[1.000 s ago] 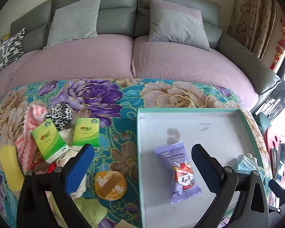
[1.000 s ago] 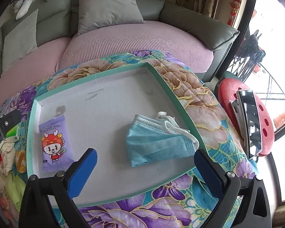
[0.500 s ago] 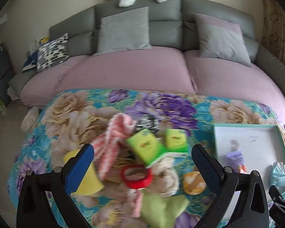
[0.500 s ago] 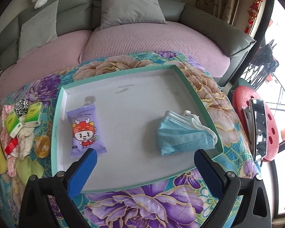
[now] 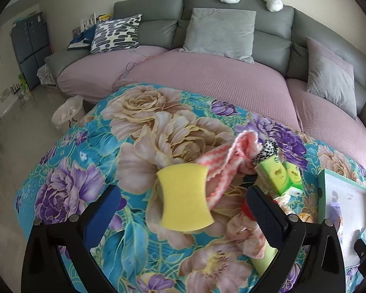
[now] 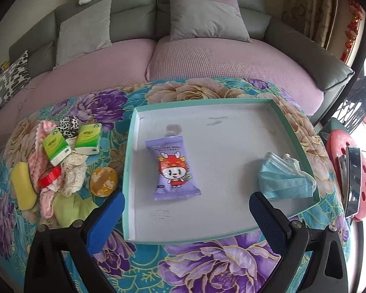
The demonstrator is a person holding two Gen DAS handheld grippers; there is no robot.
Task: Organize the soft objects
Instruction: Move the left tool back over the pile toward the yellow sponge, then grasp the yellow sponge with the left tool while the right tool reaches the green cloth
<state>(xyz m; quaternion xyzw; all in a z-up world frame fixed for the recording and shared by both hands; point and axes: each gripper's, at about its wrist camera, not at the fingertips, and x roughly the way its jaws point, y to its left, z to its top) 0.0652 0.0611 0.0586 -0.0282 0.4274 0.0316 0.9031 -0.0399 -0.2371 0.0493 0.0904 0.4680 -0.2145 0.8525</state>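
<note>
Hovering left gripper (image 5: 183, 212): jaws spread wide, holding nothing, above the yellow sponge (image 5: 185, 196), which shows between the two fingers
Right gripper (image 6: 185, 216): jaws wide apart, empty, over the near edge of the tray (image 6: 131, 131)
Yellow sponge: lies on the flowered cloth (image 5: 90, 166) at the left end of the heap, just beside the pink striped cloth (image 5: 228, 161)
Heap of soft things: left of the tray on the flowered cloth; two green tissue packs (image 6: 56, 147) (image 6: 89, 139), a spotted scrunchie (image 6: 68, 123), a red tape ring (image 6: 50, 176), a cream lace cloth (image 6: 73, 171), a light green cloth (image 6: 69, 207) and a round orange packet (image 6: 103, 182)
Tray: white inside with a teal rim, on the right half of the flowered cloth
Inside the tray: a purple wipes pack (image 6: 173, 168) near the middle, a blue face mask (image 6: 284, 178) by the right wall, well apart from each other
Behind: a sofa (image 6: 207, 58) with grey cushions; a red stool (image 6: 363, 171) beside the table on the right
</note>
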